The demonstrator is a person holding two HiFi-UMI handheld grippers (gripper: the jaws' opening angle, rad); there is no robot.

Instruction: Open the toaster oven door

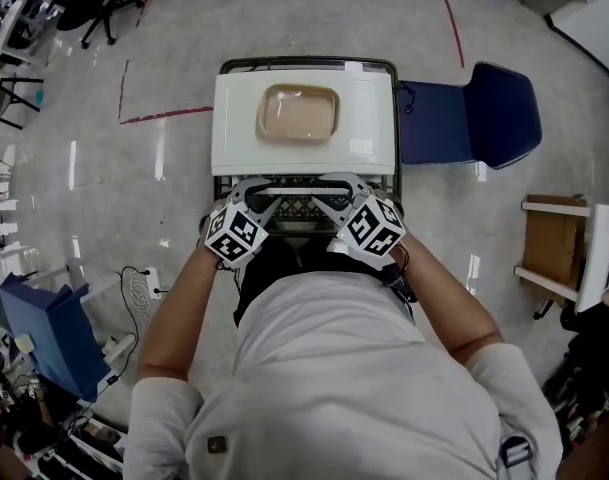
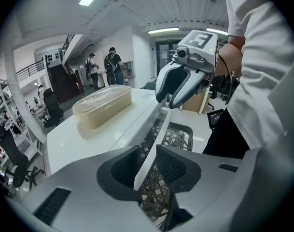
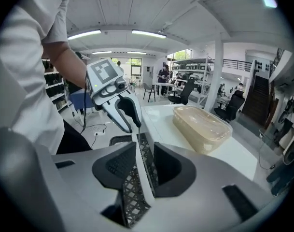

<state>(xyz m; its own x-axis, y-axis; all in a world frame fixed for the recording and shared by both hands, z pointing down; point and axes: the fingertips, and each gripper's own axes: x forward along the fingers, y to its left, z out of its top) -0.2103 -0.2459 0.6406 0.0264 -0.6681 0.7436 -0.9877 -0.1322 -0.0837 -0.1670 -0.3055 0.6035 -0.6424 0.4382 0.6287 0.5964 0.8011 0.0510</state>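
From above, the white toaster oven (image 1: 369,118) carries a beige plastic container (image 1: 299,113) on its top. Its door (image 1: 294,208), with a lattice-patterned pane, hangs down and open toward me. My left gripper (image 1: 252,196) and right gripper (image 1: 336,196) sit side by side at the door's front edge. In the left gripper view the door's white handle bar (image 2: 155,134) runs between the open jaws of the left gripper (image 2: 149,161). The right gripper view shows the same bar (image 3: 139,151) between the spread jaws of the right gripper (image 3: 142,166), with a gap at one pad.
The oven rests on a black wire cart (image 1: 304,63). A blue chair (image 1: 484,113) stands just right of it. A wooden shelf unit (image 1: 554,248) is at far right, a blue box (image 1: 44,338) and cables at lower left. My torso is close behind the door.
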